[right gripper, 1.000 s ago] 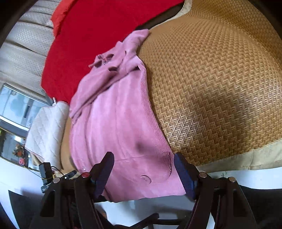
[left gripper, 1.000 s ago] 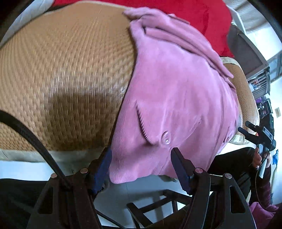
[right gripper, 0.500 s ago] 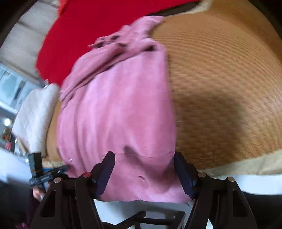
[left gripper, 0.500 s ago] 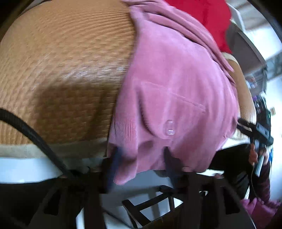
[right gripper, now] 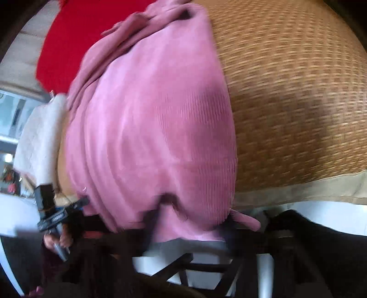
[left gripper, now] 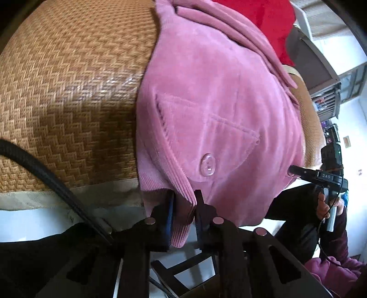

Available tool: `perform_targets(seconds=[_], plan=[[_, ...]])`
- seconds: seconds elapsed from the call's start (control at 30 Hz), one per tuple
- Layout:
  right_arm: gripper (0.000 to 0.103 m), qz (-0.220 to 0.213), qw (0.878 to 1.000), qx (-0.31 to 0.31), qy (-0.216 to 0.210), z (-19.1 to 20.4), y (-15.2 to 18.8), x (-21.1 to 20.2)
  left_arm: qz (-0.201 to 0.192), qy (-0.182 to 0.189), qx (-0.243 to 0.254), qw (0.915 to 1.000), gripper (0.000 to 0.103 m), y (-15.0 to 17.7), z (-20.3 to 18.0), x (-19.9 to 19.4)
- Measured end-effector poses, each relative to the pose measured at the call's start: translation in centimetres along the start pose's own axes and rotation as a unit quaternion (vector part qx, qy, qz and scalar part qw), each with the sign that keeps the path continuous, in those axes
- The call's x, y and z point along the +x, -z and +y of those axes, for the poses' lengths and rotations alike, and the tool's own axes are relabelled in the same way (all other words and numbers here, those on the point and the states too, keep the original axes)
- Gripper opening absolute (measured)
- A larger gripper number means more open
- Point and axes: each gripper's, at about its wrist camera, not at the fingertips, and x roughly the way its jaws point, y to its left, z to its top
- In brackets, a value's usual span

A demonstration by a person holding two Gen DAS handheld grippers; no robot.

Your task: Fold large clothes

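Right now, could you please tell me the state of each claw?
Left claw: closed on the hem of the pink garment.
Right claw: at the garment's hem, but too blurred to tell open from closed.

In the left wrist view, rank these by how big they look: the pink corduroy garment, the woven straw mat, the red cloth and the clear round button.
1. Pink corduroy garment and woven straw mat: similar, so unranked.
2. Red cloth, cut off by the frame.
3. Clear round button.
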Motion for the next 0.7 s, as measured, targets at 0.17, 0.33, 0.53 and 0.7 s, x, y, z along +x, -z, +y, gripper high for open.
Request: perform_targets(seconds=[0.17,0.33,0.53,0.7], plan=[[0.03,-0.008,1.0,-0.01,0.012,0.6,-0.2,1.0,0.012,-0.001,-0.003,0.9999,0.053,-0.2,-0.8,1.2],[0.024,0.001,0.999,-0.025,0.036,2.0,0.1,2.0,0.007,0.01,0.002,0.9999,0.004,0.0,-0.8,1.3],[0.017,-0.046,0.996,-0.072,-0.013,6.4,-0.5,-1.2,-0.043,0.079,0.023,0.9957,0.007,-1.0,-3.1,-2.0],[0.017,-0.086,0.992,-0.074,-0.05,8.4,-3.6,-2.4,-0.106,0.129,0.033,0.9855,0.007,-3.7,-4.7,-5.7]])
